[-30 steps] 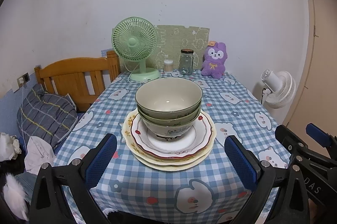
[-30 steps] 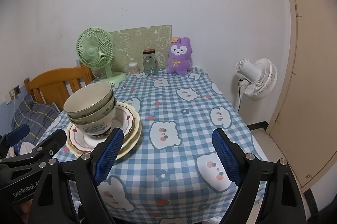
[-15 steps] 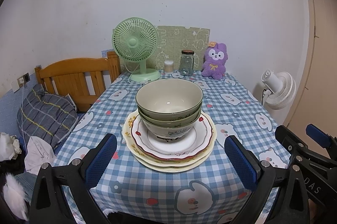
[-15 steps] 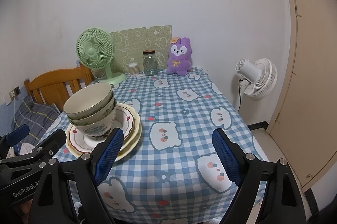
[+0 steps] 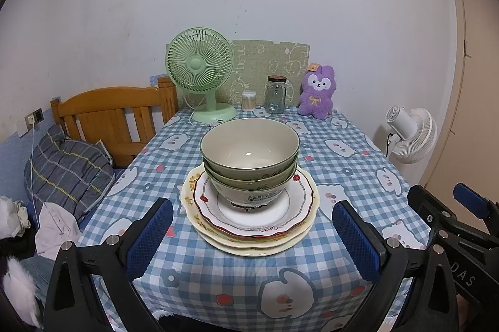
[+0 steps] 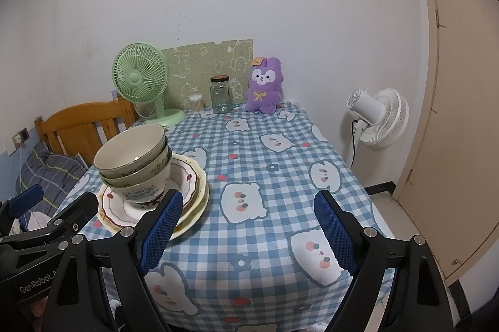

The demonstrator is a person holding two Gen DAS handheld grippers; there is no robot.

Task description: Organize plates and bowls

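Three nested green-and-cream bowls (image 5: 249, 157) stand on a stack of scalloped floral plates (image 5: 299, 207) near the front of the checked tablecloth (image 5: 343, 157). My left gripper (image 5: 252, 238) is open and empty, hovering in front of the stack with a finger to each side. My right gripper (image 6: 248, 227) is open and empty over the cloth, to the right of the bowls (image 6: 134, 163) and plates (image 6: 193, 191). It also shows at the right edge of the left wrist view (image 5: 461, 216).
At the back of the table stand a green fan (image 5: 201, 76), a cotton-swab pot (image 5: 249, 99), a glass jar (image 5: 276, 95) and a purple plush (image 5: 318, 91). A wooden bed frame (image 5: 115, 113) is left, a white fan (image 5: 411, 135) and a door (image 6: 461, 101) right.
Both grippers stay open and almost still. The view of the stack has barely shifted.
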